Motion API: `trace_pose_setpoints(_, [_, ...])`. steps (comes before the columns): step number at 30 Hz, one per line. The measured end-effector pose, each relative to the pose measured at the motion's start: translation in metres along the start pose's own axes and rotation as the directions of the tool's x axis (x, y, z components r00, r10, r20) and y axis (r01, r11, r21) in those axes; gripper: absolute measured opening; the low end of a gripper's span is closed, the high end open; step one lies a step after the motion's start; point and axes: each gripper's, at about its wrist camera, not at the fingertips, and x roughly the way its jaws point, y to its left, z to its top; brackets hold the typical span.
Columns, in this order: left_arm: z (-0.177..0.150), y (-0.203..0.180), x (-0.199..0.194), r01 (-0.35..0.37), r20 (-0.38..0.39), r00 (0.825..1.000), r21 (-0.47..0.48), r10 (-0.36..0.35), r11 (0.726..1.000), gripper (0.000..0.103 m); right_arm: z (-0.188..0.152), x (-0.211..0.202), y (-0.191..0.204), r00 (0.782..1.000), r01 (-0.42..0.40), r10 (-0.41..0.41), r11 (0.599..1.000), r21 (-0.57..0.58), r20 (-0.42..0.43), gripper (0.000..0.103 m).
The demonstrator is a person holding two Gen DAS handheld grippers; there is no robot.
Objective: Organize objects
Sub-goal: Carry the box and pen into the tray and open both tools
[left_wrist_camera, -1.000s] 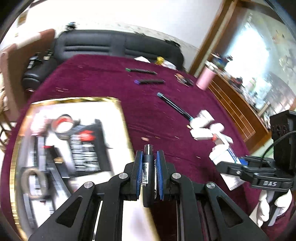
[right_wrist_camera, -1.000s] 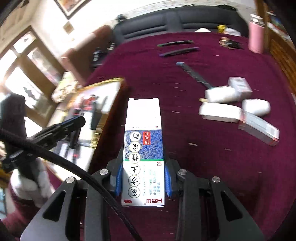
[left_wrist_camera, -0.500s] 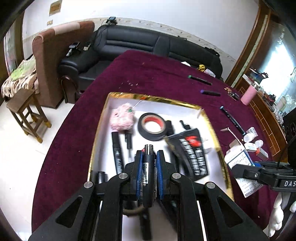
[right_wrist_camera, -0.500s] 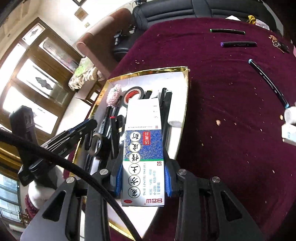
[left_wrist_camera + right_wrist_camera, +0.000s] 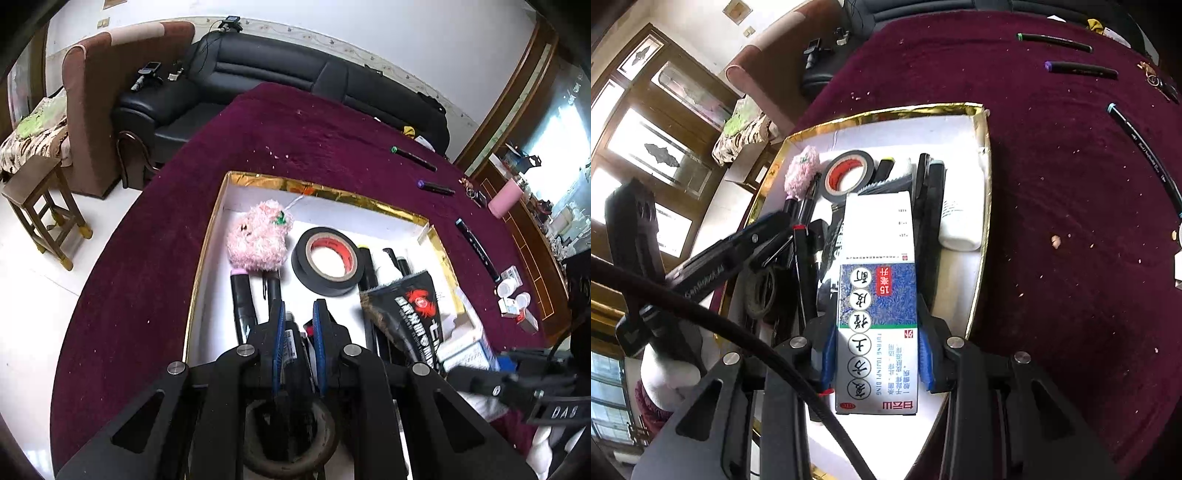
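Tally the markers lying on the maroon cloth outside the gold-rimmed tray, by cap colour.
Green-capped marker: 1
Purple-capped marker: 1
Teal-capped marker: 1
Total: 3

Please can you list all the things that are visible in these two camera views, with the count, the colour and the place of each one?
tray: 1, white with gold rim, on the cloth
tablecloth: 1, maroon, covers the table
plush toy: 1, pink, far left in tray
tape roll: 1, black with red core, middle of tray
pouch: 1, black with red print, right in tray
loose markers: 3, black, on the cloth beyond tray
medicine box: 1, white and blue, in right gripper
marker: 1, black, between left gripper's fingers
sofa: 1, black, behind table
left gripper: 1, black
right gripper: 1, black
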Motion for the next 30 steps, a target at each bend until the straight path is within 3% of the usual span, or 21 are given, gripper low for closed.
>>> trace_pose_setpoints(5, [-0.002, 0.002, 0.000, 0.030, -0.014, 0.999, -0.021, -0.030, 0.999, 0.015, -0.011, -0.003, 0.000, 1.000, -0.013, 0.012, 1.000, -0.019, -0.028, 0.033])
trace_pose_setpoints(10, [-0.006, 0.001, -0.015, 0.050, 0.022, 0.999, -0.034, -0.050, 0.998, 0.033, -0.034, -0.002, 0.008, 0.998, -0.022, 0.018, 0.998, -0.053, -0.061, 0.033])
trace_pose_setpoints(14, [-0.008, 0.000, -0.028, 0.058, 0.045, 0.997, -0.050, -0.056, 0.997, 0.038, -0.048, 0.007, 0.012, 0.996, -0.010, 0.004, 0.997, -0.078, -0.085, 0.033])
trace_pose_setpoints(16, [-0.009, -0.003, -0.033, 0.055, 0.053, 0.997, -0.054, -0.052, 0.997, 0.047, -0.051, 0.011, 0.014, 0.996, -0.007, -0.002, 0.995, -0.099, -0.091, 0.033])
trace_pose_setpoints(21, [-0.015, -0.010, -0.047, 0.065, 0.068, 0.996, -0.056, -0.061, 0.996, 0.048, -0.054, 0.005, 0.014, 0.997, -0.033, 0.026, 0.994, -0.102, -0.076, 0.038])
trace_pose_setpoints(26, [-0.018, -0.022, -0.061, 0.094, 0.083, 0.993, -0.057, -0.089, 0.994, 0.050, -0.059, -0.014, 0.006, 0.993, -0.120, 0.118, 0.989, -0.085, -0.027, 0.040])
trace_pose_setpoints(30, [-0.019, -0.045, -0.076, 0.117, 0.105, 0.988, -0.031, -0.113, 0.993, 0.050, -0.063, -0.038, -0.005, 0.970, -0.235, 0.237, 0.971, -0.041, 0.056, 0.050])
